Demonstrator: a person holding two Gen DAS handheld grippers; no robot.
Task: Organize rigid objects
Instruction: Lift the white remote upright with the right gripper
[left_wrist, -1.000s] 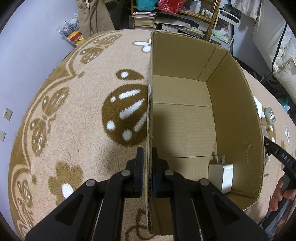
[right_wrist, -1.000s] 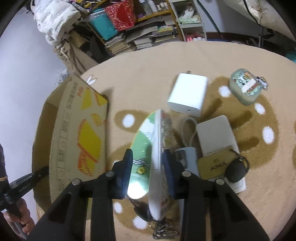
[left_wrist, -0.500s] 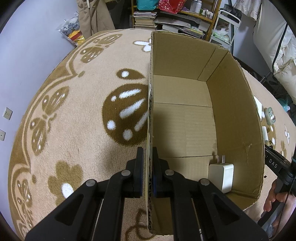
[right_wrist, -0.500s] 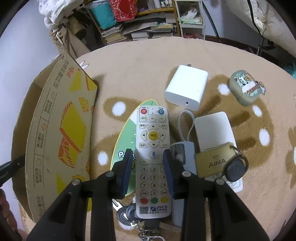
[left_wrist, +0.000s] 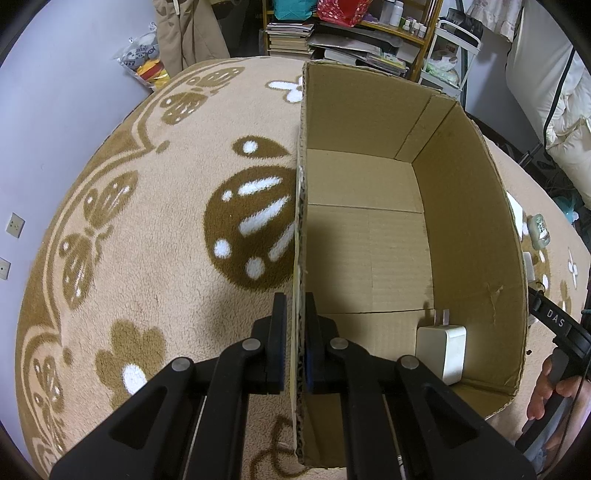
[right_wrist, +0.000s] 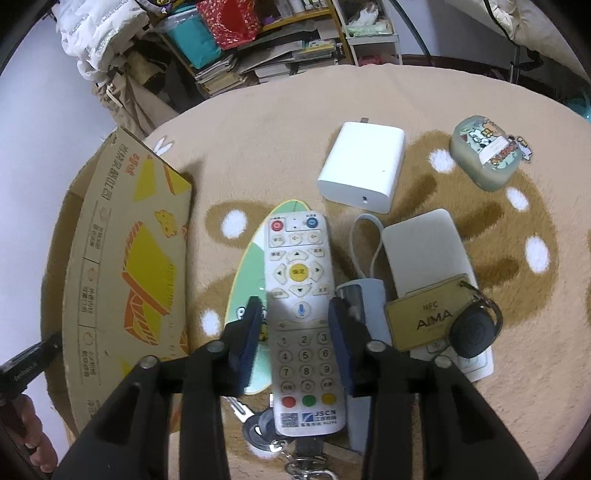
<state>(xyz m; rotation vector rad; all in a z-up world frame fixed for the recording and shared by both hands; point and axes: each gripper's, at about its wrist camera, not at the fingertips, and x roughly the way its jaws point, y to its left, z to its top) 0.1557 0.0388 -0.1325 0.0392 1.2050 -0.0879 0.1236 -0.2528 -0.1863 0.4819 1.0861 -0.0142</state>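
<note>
Through the left wrist camera I see the left tongs (left_wrist: 295, 343) clamped on the near wall of the one cardboard box (left_wrist: 476, 229), one pad outside and one inside. The box stands open-topped on the patterned rug (left_wrist: 147, 229). Inside I count one white charger (left_wrist: 441, 349), standing in the near right corner with its two prongs up. At the right edge a hand (left_wrist: 550, 387) holds the other tool's handle, lettered "DAS".

Through the right wrist camera, left to right, I log: the box's outer wall (right_wrist: 122, 266), printed with yellow and orange blocks and Chinese characters I cannot read; one green oval card (right_wrist: 247, 273); one white remote control (right_wrist: 301, 314); one pale blue item (right_wrist: 364, 299) with a cord loop, partly hidden; one white slab (right_wrist: 424, 247); one gold tag (right_wrist: 428, 314) reading "NFC AIMA"; one black fob (right_wrist: 474, 332); one second white charger (right_wrist: 362, 166) farther back; one green case (right_wrist: 484, 155) with cartoon stickers. A key bunch (right_wrist: 258, 428) lies under the remote's near end.

The remote lies face up on the card, long axis running away from me, power buttons at the far end, "JSCN" at the near end. The right tongs (right_wrist: 295, 317) straddle its middle; their jaws have just been opening and the pads stand clear of its sides.
</note>
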